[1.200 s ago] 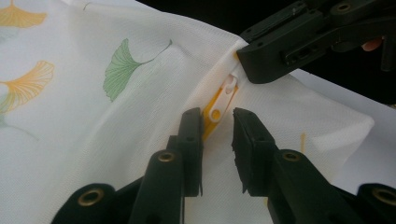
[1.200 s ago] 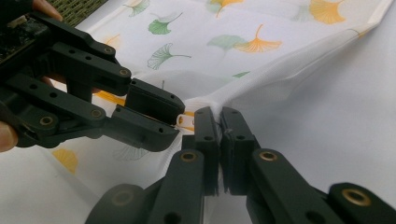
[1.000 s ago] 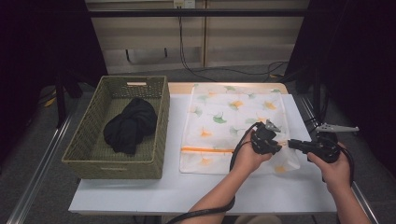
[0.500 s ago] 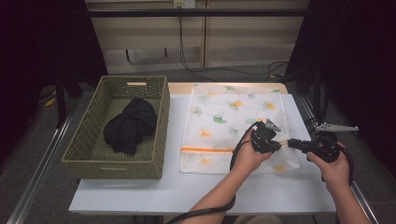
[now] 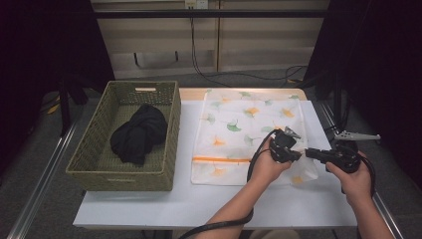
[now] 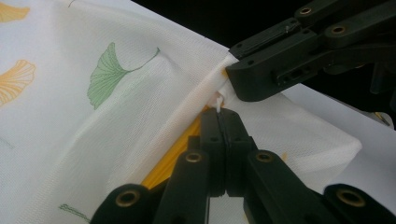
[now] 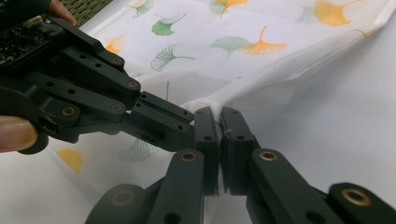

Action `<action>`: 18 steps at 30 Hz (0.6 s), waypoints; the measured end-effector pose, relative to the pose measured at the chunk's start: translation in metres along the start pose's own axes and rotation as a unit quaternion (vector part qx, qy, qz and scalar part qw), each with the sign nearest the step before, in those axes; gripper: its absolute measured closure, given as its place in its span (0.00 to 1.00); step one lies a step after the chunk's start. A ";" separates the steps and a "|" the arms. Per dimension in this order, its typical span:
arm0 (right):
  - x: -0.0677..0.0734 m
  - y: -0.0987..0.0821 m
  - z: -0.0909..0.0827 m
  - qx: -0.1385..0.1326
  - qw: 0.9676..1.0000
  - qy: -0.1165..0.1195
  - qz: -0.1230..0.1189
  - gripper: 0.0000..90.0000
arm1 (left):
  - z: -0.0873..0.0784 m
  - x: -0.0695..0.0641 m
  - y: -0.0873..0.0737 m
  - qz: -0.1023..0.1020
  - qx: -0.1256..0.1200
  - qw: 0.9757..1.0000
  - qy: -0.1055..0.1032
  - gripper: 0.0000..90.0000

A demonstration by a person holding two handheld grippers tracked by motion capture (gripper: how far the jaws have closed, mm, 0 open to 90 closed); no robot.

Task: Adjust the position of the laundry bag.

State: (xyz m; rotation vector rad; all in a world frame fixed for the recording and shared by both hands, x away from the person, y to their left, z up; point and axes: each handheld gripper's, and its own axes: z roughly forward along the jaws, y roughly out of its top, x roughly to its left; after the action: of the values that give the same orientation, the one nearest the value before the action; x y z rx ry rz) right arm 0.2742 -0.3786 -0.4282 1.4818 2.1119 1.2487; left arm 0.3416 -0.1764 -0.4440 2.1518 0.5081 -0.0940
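The white mesh laundry bag (image 5: pixel 249 132), printed with ginkgo leaves, lies right of centre in the high view, its long axis running from the table's (image 5: pixel 149 204) far edge toward the near edge, orange zipper (image 5: pixel 221 160) across the near end. Bare table lies below and right of it; a wicker basket (image 5: pixel 94 164) holding dark cloth (image 5: pixel 138 133) stands just left. The left gripper (image 5: pixel 297 155) has just been closing and now pinches the bag's near right corner; the right gripper (image 5: pixel 309 152) is clamped on the same corner, tips almost touching.

Both grippers, left gripper (image 5: pixel 293 155) and right gripper (image 5: pixel 309 153), are black with brass-coloured rivets; black cables trail off; forearms bare.
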 end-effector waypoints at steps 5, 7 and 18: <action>-0.001 -0.001 -0.002 0.000 1.000 -0.001 0.008 0.96 | 0.001 -0.002 0.000 -0.016 0.003 1.000 0.001 1.00; -0.001 -0.002 -0.002 -0.001 1.000 0.000 0.008 0.96 | 0.001 -0.003 0.000 -0.017 0.003 1.000 0.005 1.00; 0.001 -0.001 -0.003 -0.001 1.000 0.004 0.011 0.97 | -0.002 -0.004 0.002 -0.067 0.020 0.998 0.013 1.00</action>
State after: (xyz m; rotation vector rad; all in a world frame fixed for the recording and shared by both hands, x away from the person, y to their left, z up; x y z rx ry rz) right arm 0.2716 -0.3797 -0.4270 1.5064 2.1040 1.2652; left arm 0.3381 -0.1774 -0.4405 2.1581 0.6691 -0.1522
